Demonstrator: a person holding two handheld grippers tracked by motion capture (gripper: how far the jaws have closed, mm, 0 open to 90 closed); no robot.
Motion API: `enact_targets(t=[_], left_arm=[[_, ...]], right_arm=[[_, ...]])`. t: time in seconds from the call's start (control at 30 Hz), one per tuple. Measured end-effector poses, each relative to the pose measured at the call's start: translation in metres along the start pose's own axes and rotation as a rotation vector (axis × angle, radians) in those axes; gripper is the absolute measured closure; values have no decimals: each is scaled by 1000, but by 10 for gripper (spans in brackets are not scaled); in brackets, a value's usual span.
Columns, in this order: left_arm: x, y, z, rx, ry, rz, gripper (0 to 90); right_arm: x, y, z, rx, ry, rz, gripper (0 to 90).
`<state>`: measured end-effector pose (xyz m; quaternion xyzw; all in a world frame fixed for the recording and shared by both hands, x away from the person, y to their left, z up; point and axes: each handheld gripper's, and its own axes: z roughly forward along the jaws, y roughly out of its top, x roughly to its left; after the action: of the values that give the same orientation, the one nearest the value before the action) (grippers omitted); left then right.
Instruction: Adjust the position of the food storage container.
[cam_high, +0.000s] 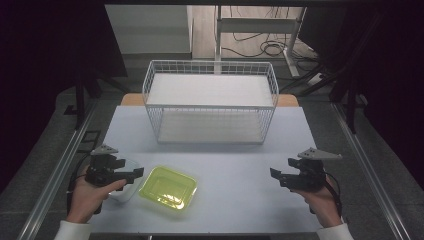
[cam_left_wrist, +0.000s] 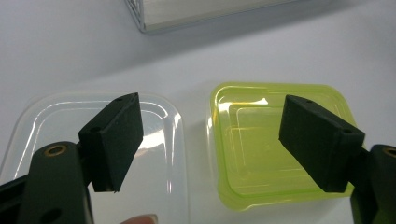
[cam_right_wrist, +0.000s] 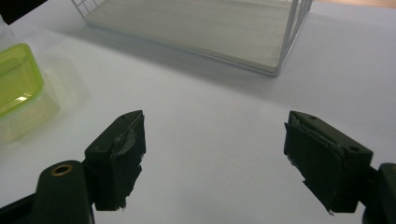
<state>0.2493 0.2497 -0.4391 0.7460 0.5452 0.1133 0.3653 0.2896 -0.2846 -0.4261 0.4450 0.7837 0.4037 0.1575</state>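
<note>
No legible text, label or number anywhere

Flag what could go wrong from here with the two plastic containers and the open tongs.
1. The clear container and green container sit side by side, so the open left tongs above them might nudge one while closing on the other.
2. The clear one is hard to see against the pale table, so a grasp could miss its rim.

- Yellow-green translucent container (cam_high: 168, 187)
- Clear, colourless container (cam_left_wrist: 93, 140)
- White wire-grid basket (cam_high: 210, 102)
- Pale grey-white counter (cam_high: 240, 165)
- Black tongs: left (cam_high: 131, 175), right (cam_high: 278, 176)
</note>
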Motion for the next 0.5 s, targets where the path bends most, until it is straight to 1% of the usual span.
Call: enact_targets(t=[0.1, 0.17, 0.2, 0.23, 0.27, 0.37, 0.4, 0.47, 0.5], left_arm=[[0, 1, 0, -9, 11, -1, 230], [1, 1, 0, -11, 11, -2, 233], [1, 1, 0, -11, 7, -1, 234], [1, 1, 0, -11, 7, -1, 234], [1, 1, 1, -8, 4, -1, 234], [2, 1, 1, -1, 1, -1, 246], [2, 3, 1, -1, -8, -8, 260], [0, 4, -1, 4, -34, -2, 322], [0, 4, -1, 4, -34, -2, 337]], right_arm=[[-2, 0, 2, 12, 10, 8, 205], [-2, 0, 3, 17, 11, 13, 205], [-3, -1, 5, 30, 10, 24, 200], [-3, -1, 5, 30, 10, 24, 200], [-3, -2, 6, 38, 12, 34, 197], [-2, -3, 7, 47, 9, 37, 196], [-1, -4, 8, 63, 5, 35, 194], [0, -6, 8, 69, 4, 34, 193], [0, -6, 8, 69, 4, 34, 193]])
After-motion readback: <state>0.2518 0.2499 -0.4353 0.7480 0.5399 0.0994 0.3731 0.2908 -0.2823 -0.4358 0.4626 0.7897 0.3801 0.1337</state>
